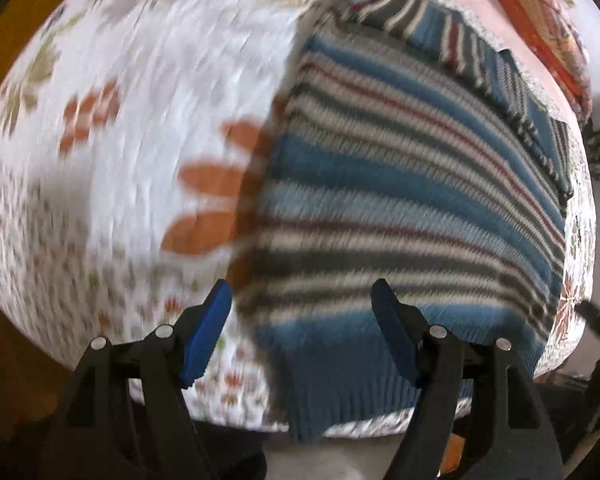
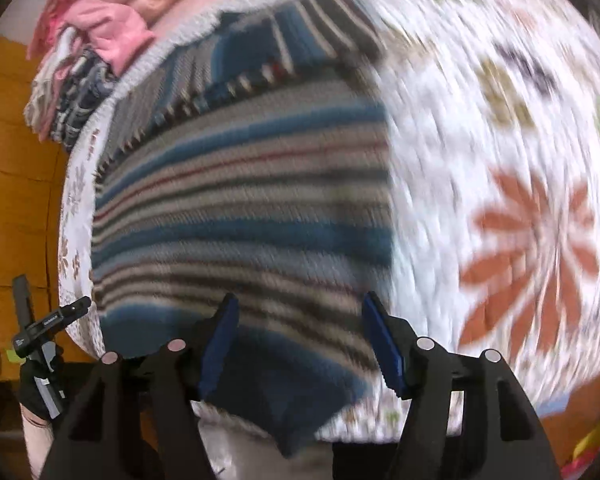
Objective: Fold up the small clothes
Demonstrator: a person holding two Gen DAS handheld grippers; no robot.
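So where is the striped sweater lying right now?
The striped sweater lies flat on the floral bedspread, right of centre in the left wrist view, its blue hem at the near edge ahead of both open grippers.

Sweater (image 1: 400, 200) lies flat on the bedspread (image 1: 140, 100), its hem at the near edge and a sleeve folded across its far end. Left gripper (image 1: 302, 328) hangs over the hem's left corner, right gripper (image 2: 298, 340) over its right. Far off beyond the sweater, a clothes pile (image 2: 100, 32) sits to the left.
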